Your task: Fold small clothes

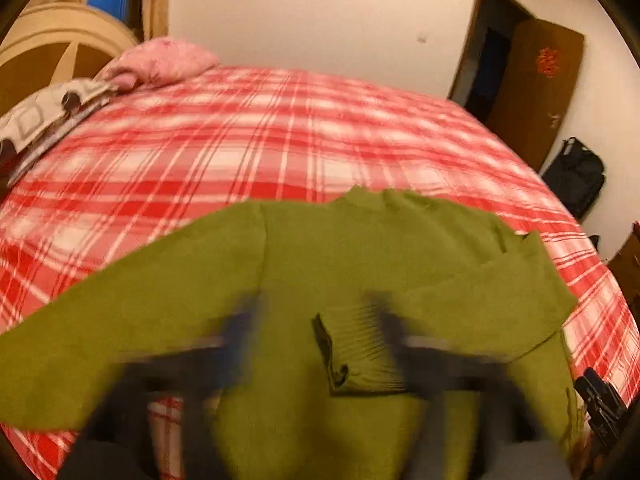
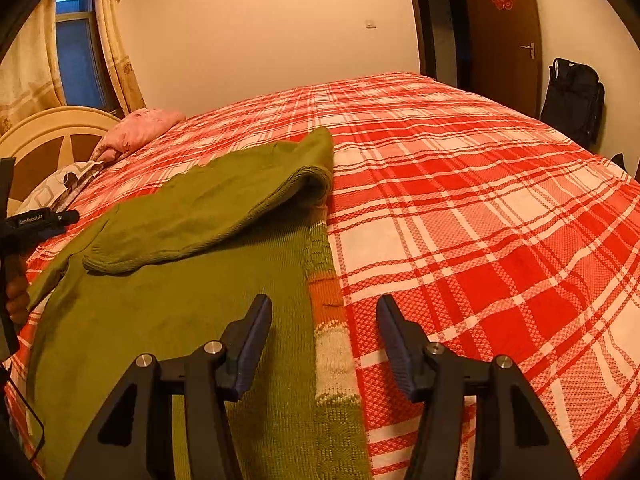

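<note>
I see a bed under a red-and-white plaid cover. On it: green knit sweater spread flat at the near edge, one sleeve folded across the body. Pink pillow and a patterned grey-white one by the headboard.

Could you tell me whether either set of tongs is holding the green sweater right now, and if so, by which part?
Neither holds it. The left tongs stand open above the sweater, and the right tongs straddle its edge without gripping.

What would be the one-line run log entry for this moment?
step: fold sleeve | green sweater: flat on bed, one sleeve folded across | left tool: open, empty | right tool: open, over sweater edge
</note>
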`<state>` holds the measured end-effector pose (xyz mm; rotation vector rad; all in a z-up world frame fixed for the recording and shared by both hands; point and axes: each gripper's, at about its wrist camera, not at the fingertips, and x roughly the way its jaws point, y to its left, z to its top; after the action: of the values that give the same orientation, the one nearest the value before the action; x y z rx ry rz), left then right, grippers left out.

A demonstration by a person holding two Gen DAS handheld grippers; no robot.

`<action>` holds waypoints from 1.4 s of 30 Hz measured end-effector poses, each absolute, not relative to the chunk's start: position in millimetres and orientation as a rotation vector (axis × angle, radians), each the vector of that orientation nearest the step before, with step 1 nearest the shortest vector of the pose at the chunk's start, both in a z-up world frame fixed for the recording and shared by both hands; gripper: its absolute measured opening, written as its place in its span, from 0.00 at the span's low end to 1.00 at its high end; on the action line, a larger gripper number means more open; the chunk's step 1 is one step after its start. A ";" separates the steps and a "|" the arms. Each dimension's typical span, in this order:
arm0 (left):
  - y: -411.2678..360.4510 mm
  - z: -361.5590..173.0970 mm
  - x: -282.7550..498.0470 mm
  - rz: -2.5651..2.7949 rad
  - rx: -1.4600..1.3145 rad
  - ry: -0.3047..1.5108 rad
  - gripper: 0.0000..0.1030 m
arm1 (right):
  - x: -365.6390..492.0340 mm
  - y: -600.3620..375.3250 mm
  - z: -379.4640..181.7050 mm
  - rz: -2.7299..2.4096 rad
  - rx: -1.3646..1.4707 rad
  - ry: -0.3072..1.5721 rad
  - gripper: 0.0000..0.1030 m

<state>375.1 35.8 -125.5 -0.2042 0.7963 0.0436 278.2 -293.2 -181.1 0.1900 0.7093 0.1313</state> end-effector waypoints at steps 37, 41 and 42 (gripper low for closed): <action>35.2 -166.5 379.7 0.039 -0.088 0.860 0.09 | 312.4 -259.7 -159.5 0.095 -0.007 0.767 0.54; 32.6 -167.5 372.7 0.041 -0.070 0.848 0.25 | 369.4 -240.6 -163.4 0.017 -0.101 0.795 0.54; 32.9 -167.8 370.6 0.043 -0.070 0.846 0.27 | 380.1 -242.5 -166.4 -0.004 -0.091 0.802 0.54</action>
<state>370.6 32.9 -167.8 -0.0697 0.8457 0.0431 380.1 -242.5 -166.4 -0.0914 0.8022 -0.0037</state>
